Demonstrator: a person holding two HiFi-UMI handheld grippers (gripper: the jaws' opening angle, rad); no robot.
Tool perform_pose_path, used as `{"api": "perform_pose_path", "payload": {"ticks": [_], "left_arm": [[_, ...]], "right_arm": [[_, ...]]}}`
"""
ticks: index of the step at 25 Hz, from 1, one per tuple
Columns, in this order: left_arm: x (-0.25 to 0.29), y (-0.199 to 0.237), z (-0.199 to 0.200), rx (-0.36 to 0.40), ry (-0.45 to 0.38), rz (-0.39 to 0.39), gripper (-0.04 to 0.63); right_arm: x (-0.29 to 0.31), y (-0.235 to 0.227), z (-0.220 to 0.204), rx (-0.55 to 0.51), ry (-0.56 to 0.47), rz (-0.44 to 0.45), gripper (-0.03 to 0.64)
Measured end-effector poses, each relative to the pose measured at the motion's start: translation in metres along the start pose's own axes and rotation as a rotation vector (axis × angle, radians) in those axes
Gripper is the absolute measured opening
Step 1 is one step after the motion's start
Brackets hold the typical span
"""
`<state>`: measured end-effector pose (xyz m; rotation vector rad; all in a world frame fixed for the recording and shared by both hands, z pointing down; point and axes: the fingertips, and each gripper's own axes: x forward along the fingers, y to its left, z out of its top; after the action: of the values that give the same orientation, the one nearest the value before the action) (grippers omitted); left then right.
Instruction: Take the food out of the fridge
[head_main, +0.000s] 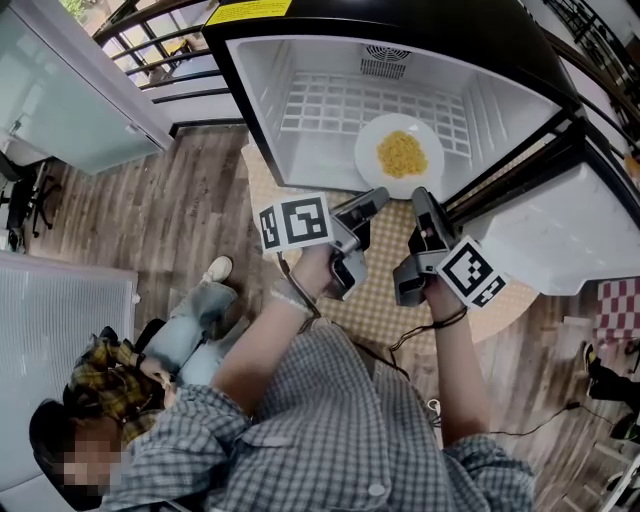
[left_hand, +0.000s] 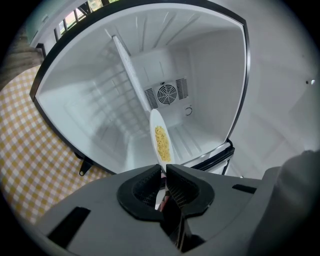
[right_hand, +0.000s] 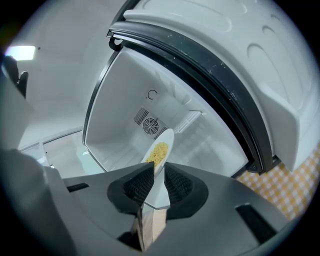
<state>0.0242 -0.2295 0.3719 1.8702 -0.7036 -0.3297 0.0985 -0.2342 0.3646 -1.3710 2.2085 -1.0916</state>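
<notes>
A white plate (head_main: 372, 155) with a heap of yellow food (head_main: 402, 153) sits at the front edge of the open fridge (head_main: 262, 110), half over its lip. My left gripper (head_main: 377, 197) is shut on the plate's near rim from the left. My right gripper (head_main: 420, 195) is shut on the same rim just to the right. In the left gripper view the plate (left_hand: 161, 140) shows edge-on, its rim pinched between the left gripper's (left_hand: 163, 169) jaws. In the right gripper view the plate (right_hand: 160, 150) runs up from the right gripper's (right_hand: 159, 168) jaws, which press on it.
The fridge door (head_main: 575, 235) hangs open at the right. The fridge stands on a table with a yellow checked cloth (head_main: 385, 285). A wire shelf (head_main: 330, 110) lines the fridge floor. A person (head_main: 110, 400) sits low at the left on the wooden floor.
</notes>
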Motion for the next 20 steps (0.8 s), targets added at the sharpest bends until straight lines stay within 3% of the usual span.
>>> {"api": "perform_pose_path", "payload": {"ticks": [20], "left_arm": [[-0.019,0.015,-0.051,-0.013,0.052,0.021,0.038]], "right_arm": [[-0.04,-0.014,-0.037,0.0,0.033,-0.028,0.057]]}}
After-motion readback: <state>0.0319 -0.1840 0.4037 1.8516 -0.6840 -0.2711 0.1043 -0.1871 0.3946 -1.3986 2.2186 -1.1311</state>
